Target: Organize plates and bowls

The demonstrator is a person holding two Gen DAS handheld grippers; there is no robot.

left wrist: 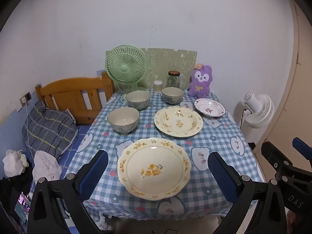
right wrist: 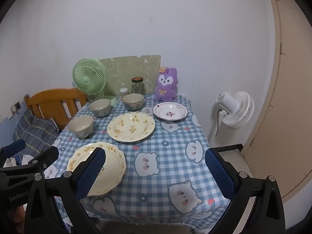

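Note:
On the checked tablecloth (left wrist: 198, 142) lie three plates and three bowls. A scalloped cream plate with yellow flowers (left wrist: 154, 168) (right wrist: 113, 163) lies nearest. Behind it is a round cream deep plate (left wrist: 178, 121) (right wrist: 131, 127), then a small white plate with a purple rim (left wrist: 209, 107) (right wrist: 170, 111). Grey-blue bowls stand at the left (left wrist: 123, 119) (right wrist: 81, 125), at the back left (left wrist: 138, 99) (right wrist: 100, 107) and at the back middle (left wrist: 172, 95) (right wrist: 133, 101). My left gripper (left wrist: 158, 172) hangs open above the near plate. My right gripper (right wrist: 156, 172) is open over bare cloth, right of that plate.
A green desk fan (left wrist: 126, 66), a glass jar (left wrist: 173, 79), a small white container (left wrist: 158, 85) and a purple plush toy (left wrist: 200, 81) line the table's back edge. A bed with a wooden headboard (left wrist: 76, 95) is at the left. A white fan (right wrist: 236, 110) stands at the right.

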